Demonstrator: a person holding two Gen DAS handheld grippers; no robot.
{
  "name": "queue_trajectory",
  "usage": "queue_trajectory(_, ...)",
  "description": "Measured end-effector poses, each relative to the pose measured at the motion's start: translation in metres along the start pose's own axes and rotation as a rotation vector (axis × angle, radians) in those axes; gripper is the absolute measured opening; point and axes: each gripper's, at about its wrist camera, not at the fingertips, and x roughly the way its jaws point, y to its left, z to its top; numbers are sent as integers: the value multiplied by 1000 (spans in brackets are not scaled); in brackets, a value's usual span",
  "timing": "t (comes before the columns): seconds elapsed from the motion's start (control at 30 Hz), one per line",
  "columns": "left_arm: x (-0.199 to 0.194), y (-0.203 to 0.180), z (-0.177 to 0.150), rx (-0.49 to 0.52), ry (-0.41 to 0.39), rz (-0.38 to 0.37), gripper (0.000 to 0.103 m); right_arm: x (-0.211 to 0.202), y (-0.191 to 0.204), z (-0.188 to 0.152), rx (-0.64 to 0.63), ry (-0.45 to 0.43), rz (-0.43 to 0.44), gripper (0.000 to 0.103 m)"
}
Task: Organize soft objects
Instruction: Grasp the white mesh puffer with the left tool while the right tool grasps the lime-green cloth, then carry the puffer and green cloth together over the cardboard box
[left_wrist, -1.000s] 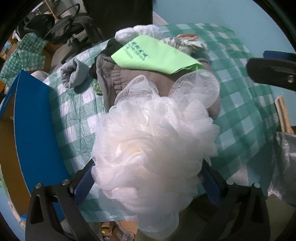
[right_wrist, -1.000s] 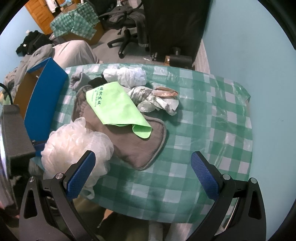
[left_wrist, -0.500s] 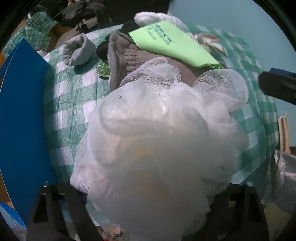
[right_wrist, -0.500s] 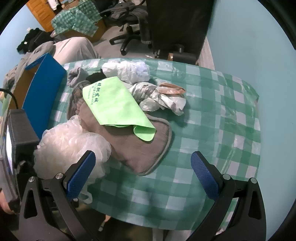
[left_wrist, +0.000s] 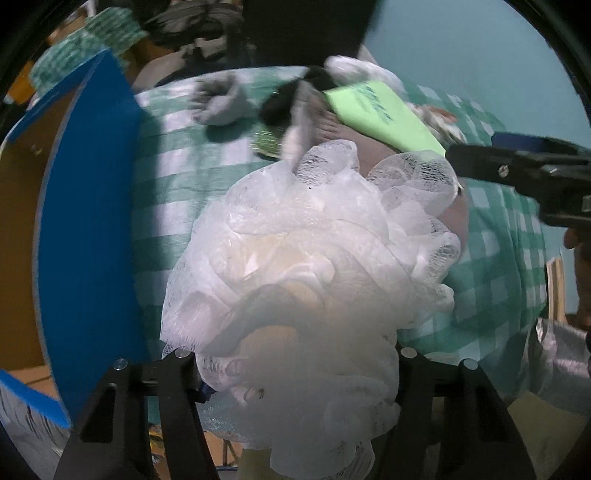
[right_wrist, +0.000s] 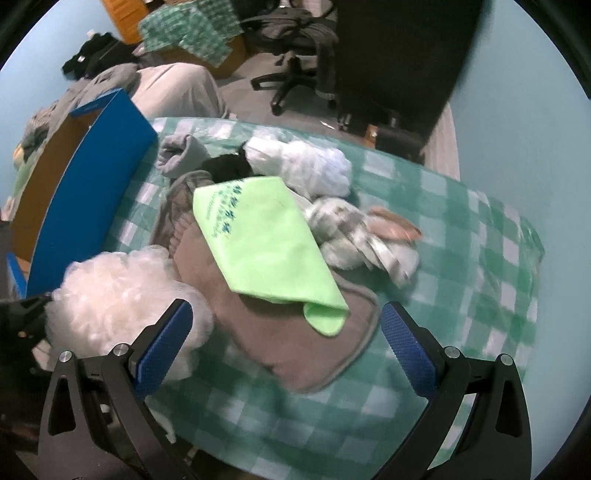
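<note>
Left wrist view
- Loofah: one white mesh loofah (left_wrist: 310, 266), filling the middle of the frame, at the near edge of the table.
- Cloths: one green cloth (left_wrist: 380, 114) on one brown mat (left_wrist: 332, 125); one grey sock (left_wrist: 225, 103) apart on the checked tablecloth (left_wrist: 166, 192).
- Box: one blue-sided cardboard box (left_wrist: 88, 221) just left of the table — contents not visible.
- Left gripper (left_wrist: 295, 369): jaws have just been closing, the loofah between them; the mesh hides the pads, yet the loofah hangs bunched in the grip — clamped on it.

Right wrist view
- Pile: one green cloth (right_wrist: 258, 236) across one brown mat (right_wrist: 306, 343); one grey sock (right_wrist: 177, 155), one black item (right_wrist: 229, 166), one white bundle (right_wrist: 314, 166), one grey-white crumpled bundle (right_wrist: 354, 236).
- Loofah (right_wrist: 122, 295): low left, beside the mat's near corner.
- Box (right_wrist: 85, 195): left of the table, inside unseen.
- Right gripper (right_wrist: 284, 347): jaws wide apart, nothing between the blue pads, above the mat's edge.
</note>
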Motion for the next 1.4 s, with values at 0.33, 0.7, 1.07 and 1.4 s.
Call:
queue_trajectory(0.33,-8,37,1,-164,-4,29,65,32,10,23,-53,39,7,100)
queue_trajectory(0.7,12,28,30,-151,41,53,89,54,12,28,-65,83,48,77)
queue_trajectory(1.07,27,27,40,-148,51,22,83,43,13,29,-57,80,133,23)
queue_trajectory(1.4,2,32,39,-121,14,3,61,19,7,31,-9,23,168,9)
